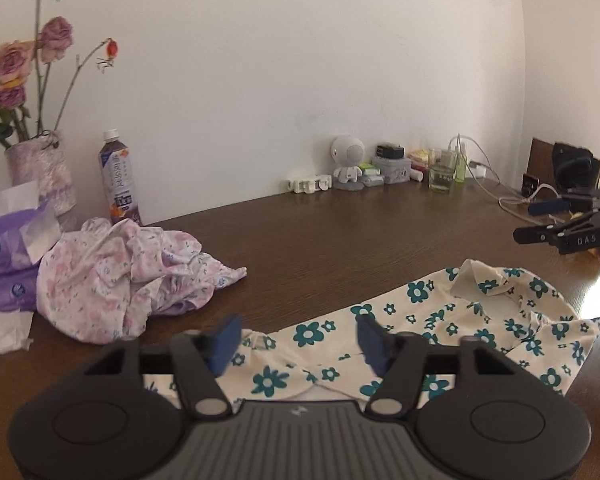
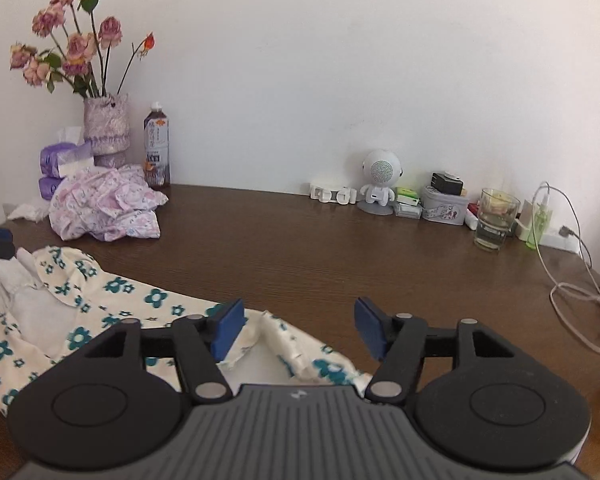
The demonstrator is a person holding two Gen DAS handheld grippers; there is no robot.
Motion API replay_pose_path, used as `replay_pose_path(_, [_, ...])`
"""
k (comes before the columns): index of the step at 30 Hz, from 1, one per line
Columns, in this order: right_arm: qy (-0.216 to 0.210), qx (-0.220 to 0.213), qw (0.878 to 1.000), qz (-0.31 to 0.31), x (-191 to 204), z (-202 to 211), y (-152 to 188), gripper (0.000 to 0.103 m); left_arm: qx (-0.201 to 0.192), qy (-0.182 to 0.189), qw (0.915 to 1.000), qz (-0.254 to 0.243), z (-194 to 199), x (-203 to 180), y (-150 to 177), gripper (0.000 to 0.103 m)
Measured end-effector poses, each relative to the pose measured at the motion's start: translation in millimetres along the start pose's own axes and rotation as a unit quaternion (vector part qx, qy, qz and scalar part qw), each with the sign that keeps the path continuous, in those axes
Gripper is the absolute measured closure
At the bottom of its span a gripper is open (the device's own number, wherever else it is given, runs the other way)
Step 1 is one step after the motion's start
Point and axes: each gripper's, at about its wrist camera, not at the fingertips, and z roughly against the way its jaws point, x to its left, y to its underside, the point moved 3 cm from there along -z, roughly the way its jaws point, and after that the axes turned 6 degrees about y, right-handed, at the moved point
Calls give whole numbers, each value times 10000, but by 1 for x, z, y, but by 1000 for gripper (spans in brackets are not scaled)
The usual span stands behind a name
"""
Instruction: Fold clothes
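Flowered shirt (image 1: 440,332) lies spread, part doubled over, on the counter (image 1: 340,240); pink garment (image 1: 128,276) heaped near the vase (image 2: 107,126). Thin, limp cloth: probably best pinched at a hem or collar. Left hand-held gripper (image 1: 298,340) and right hand-held gripper (image 2: 299,328) both have fingers apart, holding nothing. Glass (image 2: 494,220) holds clear liquid; bottle (image 2: 157,146) dark drink.

Domestic room; wooden tabletop (image 2: 300,240) against plain wall carries vase of dried roses (image 2: 106,124), tissue packs (image 1: 4,264), drink bottle (image 2: 157,146), chargers.
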Motion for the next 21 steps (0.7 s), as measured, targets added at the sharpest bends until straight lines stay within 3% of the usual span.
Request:
replay_pose_path(1, [-88, 105, 9999, 65, -4, -10, -2, 18, 169, 52, 9997, -145, -12, 3, -4, 25])
replay_pose_path(3, [-265, 315, 9990, 196, -12, -31, -6, 14, 622, 194, 9970, -425, -36, 7, -8, 17])
replay_pose_path(6, [-530, 629, 9958, 391, -25, -61, -13, 1, 1214, 404, 9891, -735, -69, 13, -7, 15])
replay_pose_path(10, [-882, 968, 9898, 561, -35, -96, -19, 1, 1517, 313, 9854, -710, -99, 29, -10, 15])
replay_pose_path(15, [-1331, 1266, 9807, 663, -21, -127, -21, 1, 1586, 673, 9834, -561, -121, 48, -11, 15])
replay_pose_path(17, [-1619, 1438, 9737, 708, -14, -138, -19, 5, 1607, 809, 9822, -546, -128, 54, -7, 20])
replay_pose_path(19, [-1851, 1605, 9667, 736, -9, -148, -18, 24, 1723, 908, 9798, -463, -133, 61, -2, 38])
replay_pose_path(21, [-2038, 1726, 9609, 726, -7, -155, -17, 34, 1771, 994, 9781, -447, -135, 67, 1, 43])
